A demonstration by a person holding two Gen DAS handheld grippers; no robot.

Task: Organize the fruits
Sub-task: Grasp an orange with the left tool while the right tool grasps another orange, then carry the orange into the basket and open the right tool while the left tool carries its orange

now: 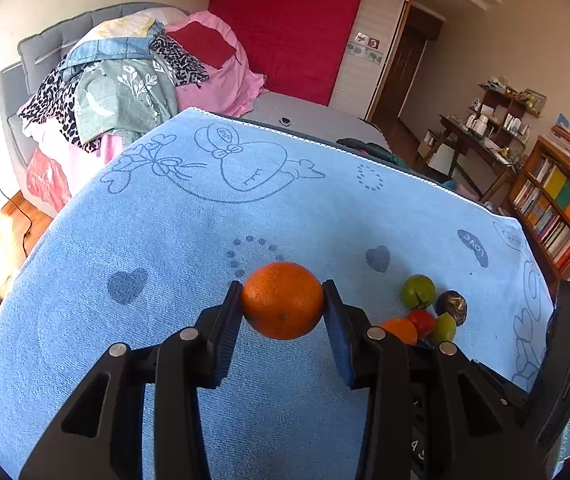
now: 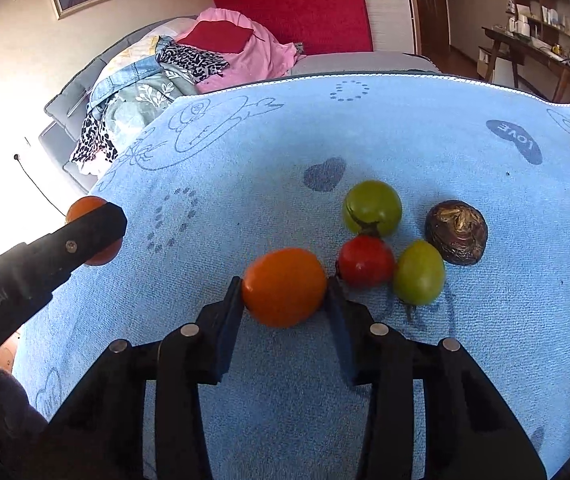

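Observation:
A large orange point(image 1: 283, 300) sits between the pads of my left gripper point(image 1: 283, 294), which is shut on it just above the blue towel point(image 1: 205, 220). In the right wrist view, one left finger point(image 2: 85, 232) covers part of that orange point(image 2: 85, 204). My right gripper point(image 2: 285, 284) has both pads against a smaller, smooth orange fruit point(image 2: 284, 286) lying on the towel point(image 2: 405, 128). Right of it cluster a red tomato point(image 2: 365, 260), two green tomatoes point(image 2: 372, 206) point(image 2: 419, 272) and a dark wrinkled fruit point(image 2: 456, 232).
The towel covers a raised flat surface; its far hem point(image 2: 365, 76) runs in front of a grey bed point(image 1: 305, 116) piled with clothes point(image 1: 125, 80). A desk point(image 1: 477, 144) and bookshelves point(image 1: 557, 208) stand at the right. Bare towel stretches left and behind the fruits.

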